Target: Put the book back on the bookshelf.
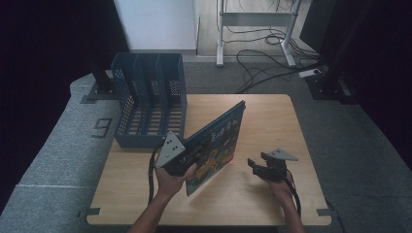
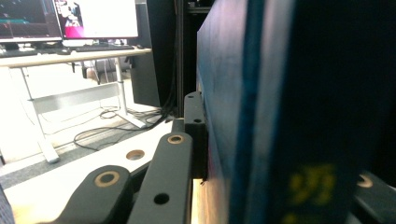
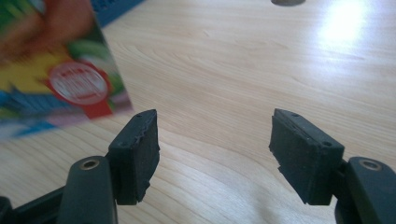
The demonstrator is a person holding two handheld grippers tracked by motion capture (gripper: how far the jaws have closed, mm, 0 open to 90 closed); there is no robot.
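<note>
High view. Left gripper (image 1: 187, 162) clamped on the lower near corner of a blue picture book (image 1: 216, 141), raised on edge and tilted, cover turned toward the right side of the wooden table (image 1: 272, 121); far upper corner of the book up near the middle of the tabletop, lowest corner close above the wood by the left hand (image 1: 170, 180). Blue slotted file rack (image 1: 148, 99) stood at the far left corner of the table, just beyond the gripper. Right gripper (image 1: 252, 164) kept low over the table to the right of the book, near it but apart, jaws wide apart and empty, carried by the right hand (image 1: 281, 187).

Left gripper view. Jaws closed tight on the dark blue book (image 2: 261, 116), seen edge-on; one black jaw flat against its left face, the other largely hidden behind the cover. Desk with monitors (image 2: 70, 21) beyond.

Right gripper view. Two black pads (image 3: 137, 149) well separated with bare wood between them; colourful, blurred book cover (image 3: 60, 70) at upper left, clear of the pads.
</note>
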